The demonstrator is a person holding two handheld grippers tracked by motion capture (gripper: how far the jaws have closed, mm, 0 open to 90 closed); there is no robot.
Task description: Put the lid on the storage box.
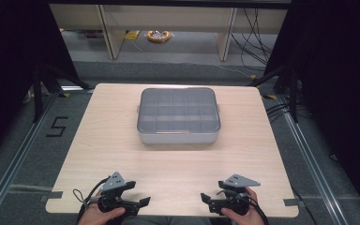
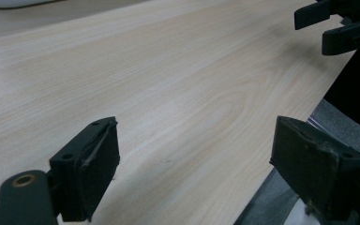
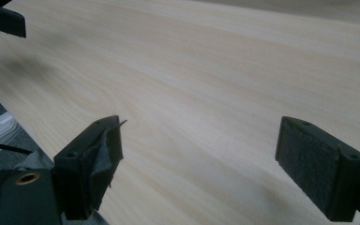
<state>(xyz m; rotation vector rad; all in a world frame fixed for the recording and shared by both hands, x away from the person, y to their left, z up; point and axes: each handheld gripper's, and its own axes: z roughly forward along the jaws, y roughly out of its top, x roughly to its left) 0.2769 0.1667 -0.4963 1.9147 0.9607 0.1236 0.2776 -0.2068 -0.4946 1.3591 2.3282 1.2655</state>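
Far across the worktop (image 1: 122, 154), well apart from both grippers, sits the lidded grey compartment box (image 1: 178, 116), long axis running left to right. Left gripper (image 1: 142, 202) and right gripper (image 1: 205, 198) rest equally distant at the near edge, fingers wide, empty. Box contents are unreadable through the translucent lid.

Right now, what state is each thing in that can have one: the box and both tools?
Grey plastic compartment box with clear lid: lid shut, flat on the wooden table, untouched.
Left tool: open, empty, at the near table edge.
Right tool: open, empty, at the near table edge.
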